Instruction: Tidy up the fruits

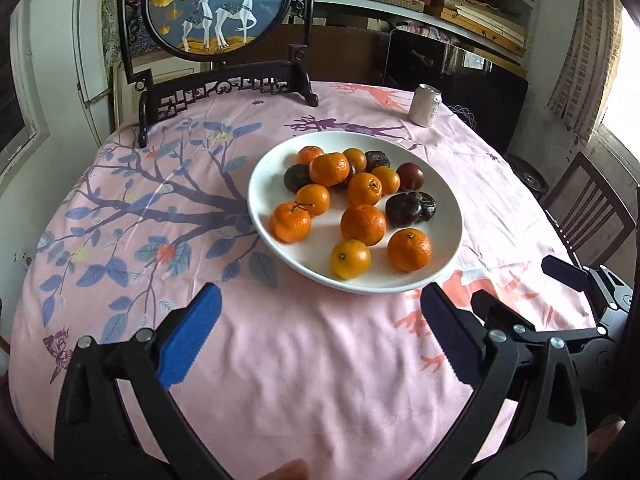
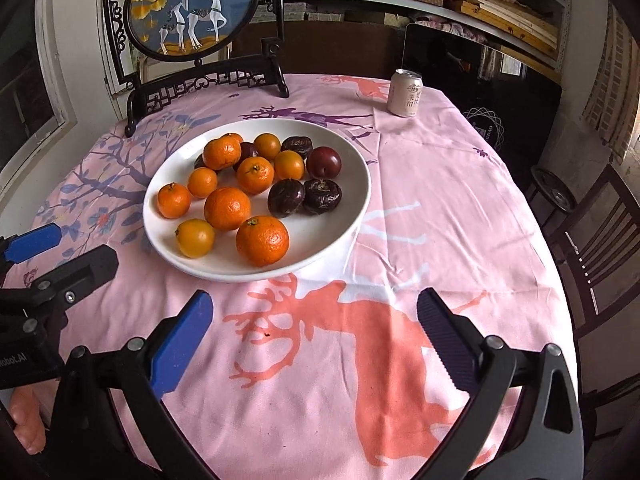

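Jaws: we see both the left gripper (image 1: pixel 320 340) and the right gripper (image 2: pixel 316 336) spread wide, nothing between them.
Fruits: oranges (image 1: pixel 363 224) and dark fruits (image 2: pixel 304 196) lie on the white plate (image 1: pixel 272 168), just ahead of both jaws.
Surface: bare pink cloth (image 2: pixel 440 200) between jaws and plate rim.
Edges: can (image 2: pixel 405 93) stands far ahead, near the back edge.

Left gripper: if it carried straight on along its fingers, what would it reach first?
Probably the pink tablecloth just short of the white plate; the open left gripper holds nothing. Going shallower, it would meet the plate's near rim. Depth is unclear.
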